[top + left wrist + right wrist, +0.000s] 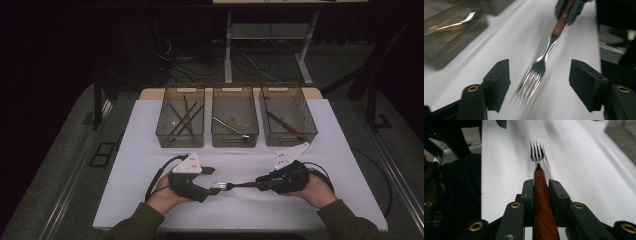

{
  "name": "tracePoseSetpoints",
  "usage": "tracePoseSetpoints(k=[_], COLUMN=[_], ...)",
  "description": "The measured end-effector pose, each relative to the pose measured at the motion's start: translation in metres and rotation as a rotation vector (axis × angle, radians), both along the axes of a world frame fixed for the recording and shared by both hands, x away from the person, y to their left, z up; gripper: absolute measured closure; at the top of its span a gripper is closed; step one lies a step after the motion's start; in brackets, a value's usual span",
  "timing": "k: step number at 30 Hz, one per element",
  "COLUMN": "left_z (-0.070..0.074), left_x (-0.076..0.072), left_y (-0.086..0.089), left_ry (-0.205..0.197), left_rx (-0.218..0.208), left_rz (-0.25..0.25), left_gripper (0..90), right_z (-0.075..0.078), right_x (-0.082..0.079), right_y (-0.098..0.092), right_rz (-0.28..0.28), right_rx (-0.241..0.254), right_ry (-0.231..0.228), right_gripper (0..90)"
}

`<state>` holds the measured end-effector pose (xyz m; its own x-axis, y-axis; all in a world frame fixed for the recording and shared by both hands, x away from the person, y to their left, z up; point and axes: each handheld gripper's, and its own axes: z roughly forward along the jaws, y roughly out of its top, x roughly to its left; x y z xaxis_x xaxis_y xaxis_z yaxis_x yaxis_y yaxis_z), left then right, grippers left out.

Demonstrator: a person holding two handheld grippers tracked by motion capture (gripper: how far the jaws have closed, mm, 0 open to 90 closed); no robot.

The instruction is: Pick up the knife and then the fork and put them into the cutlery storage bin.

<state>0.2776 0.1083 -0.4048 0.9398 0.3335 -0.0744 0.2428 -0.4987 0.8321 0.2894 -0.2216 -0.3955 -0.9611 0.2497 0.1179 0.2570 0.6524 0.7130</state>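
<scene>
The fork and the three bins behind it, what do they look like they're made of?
Fork: the head looks like polished steel, bright and mirror-like; the handle looks like reddish-brown wood with visible grain and two metal rivets.
Bins: probably tinted see-through plastic with a fine grid texture, since the cutlery inside shows through the walls; wire mesh can't be ruled out.

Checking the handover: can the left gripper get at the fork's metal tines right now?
Probably yes. The left gripper is open with the wooden-handled steel fork between its jaws, untouched; the right gripper clamps only the handle, so nothing blocks the tines.
</scene>
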Motion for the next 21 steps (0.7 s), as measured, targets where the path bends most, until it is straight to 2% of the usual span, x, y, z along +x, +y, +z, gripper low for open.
tracePoseSetpoints(k=[2,7,14,16,21], left_z=[-0.003,-0.012,-0.025,-0.028,-0.03], left_x=[0.0,-0.001,-0.004,-0.005,-0.004], left_y=[0.01,0.03,0.044,0.045,0.045], left_ry=[0.008,0.034,0.043,0.038,0.034], left_rx=[-0.017,-0.047,-0.021,-0.014,-0.006], left_rz=[0.046,0.134,0.224,0.248,0.273], left_gripper=[28.5,21.0,12.5,7.3,0.0], right_z=[0.002,0.005,0.013,0.018,0.031], right_x=[0.0,0.004,0.011,0.014,0.02], right_y=[-0.003,-0.012,-0.029,-0.036,-0.054], right_rz=[-0.043,-0.114,-0.196,-0.23,-0.305], right_rx=[0.018,0.046,0.074,0.087,0.135], right_ry=[0.025,0.016,-0.014,-0.028,-0.05], right_gripper=[75.0,75.0,75.0,75.0,75.0])
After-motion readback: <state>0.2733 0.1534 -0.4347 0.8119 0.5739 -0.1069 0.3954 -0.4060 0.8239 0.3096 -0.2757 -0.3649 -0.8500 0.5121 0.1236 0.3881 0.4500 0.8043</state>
